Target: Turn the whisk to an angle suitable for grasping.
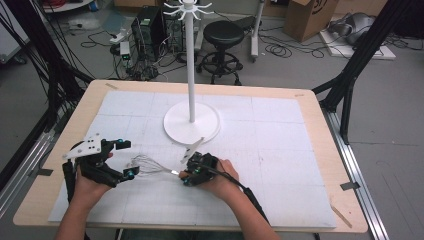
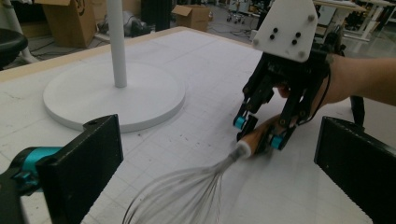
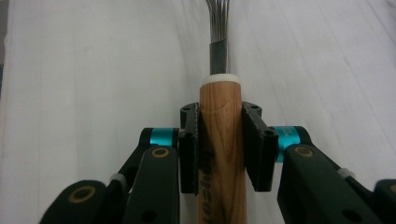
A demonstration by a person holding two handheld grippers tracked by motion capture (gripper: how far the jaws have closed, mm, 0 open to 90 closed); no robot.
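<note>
Clamped on the wooden handle of a wire whisk [image 3: 222, 154], right gripper [image 1: 192, 172], holding it low over the white table mat [image 1: 280, 165] in front of the white hook stand [image 1: 191, 117], wires toward the left gripper [image 1: 126, 159], jaws spread and empty beside the wire head. Grasp step done, seemingly; likely next, lifting the whisk to a hook at the stand's top, needing a steady grip.

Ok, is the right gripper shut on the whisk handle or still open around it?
Shut on it: the right gripper has both pads pressed flat against the whisk and its wooden handle.
</note>
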